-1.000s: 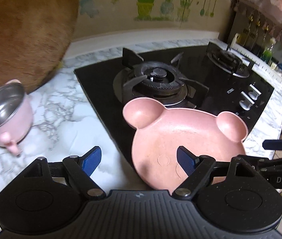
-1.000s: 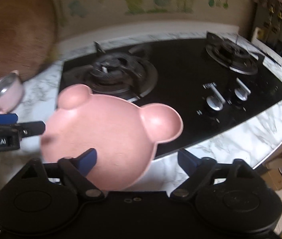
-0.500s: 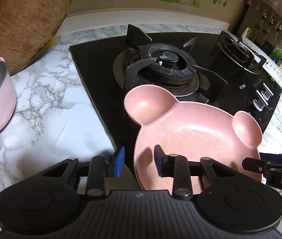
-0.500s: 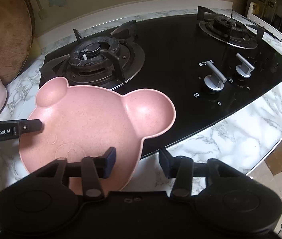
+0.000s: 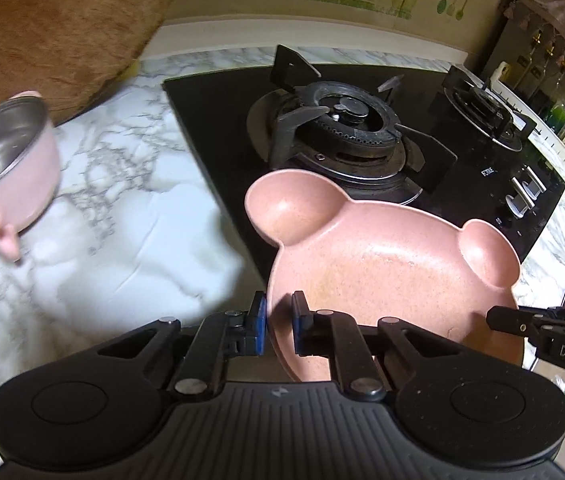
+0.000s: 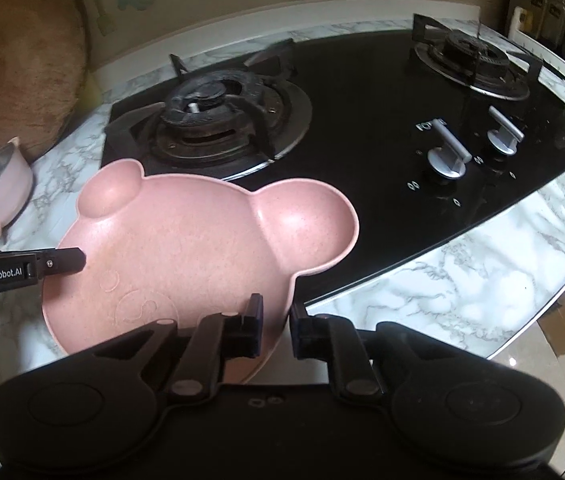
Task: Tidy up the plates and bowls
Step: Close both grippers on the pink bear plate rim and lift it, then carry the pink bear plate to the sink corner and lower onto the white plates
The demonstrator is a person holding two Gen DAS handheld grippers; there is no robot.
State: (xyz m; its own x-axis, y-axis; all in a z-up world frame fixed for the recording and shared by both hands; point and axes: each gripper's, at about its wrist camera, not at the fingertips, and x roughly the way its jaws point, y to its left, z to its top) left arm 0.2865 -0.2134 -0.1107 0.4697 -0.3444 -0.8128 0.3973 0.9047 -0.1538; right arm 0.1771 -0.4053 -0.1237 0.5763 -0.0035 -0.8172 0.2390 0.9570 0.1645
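Two hand-held grippers meet on one pink bear-shaped plate (image 5: 386, 280), one at each side of its rim. The left gripper (image 5: 279, 326) has its blue-padded fingers (image 5: 259, 322) drawn close together over the plate's near-left edge, with the rim passing between them; the pads look pinched on it, one outside the plate and one inside. In the right wrist view the right gripper (image 6: 275, 330) stands the same way at the plate's near-right edge, its fingers narrowed to a slim gap with the rim in it, so it too appears clamped on the plate.

Each camera also catches the other tool from the side: the right gripper's finger reaches in at the plate's right rim in the left view, and the left gripper's finger, marked GenRobot.AI, lies over the left rim in the right view.

The plate sits directly ahead of both grippers, its two round ears pointing away toward the gas burner (image 5: 342, 124) on the black glass hob (image 6: 382, 128). It spans the front edge of the hob and the marble counter (image 5: 122, 208); whether it rests there or is lifted cannot be told.

To the left, a pink bowl with a steel lining (image 5: 6, 168) is on the counter, well apart from the plate, near a round wooden board (image 6: 14, 68) leaning at the wall. Two silver knobs (image 6: 448, 156) sit on the hob to the right.
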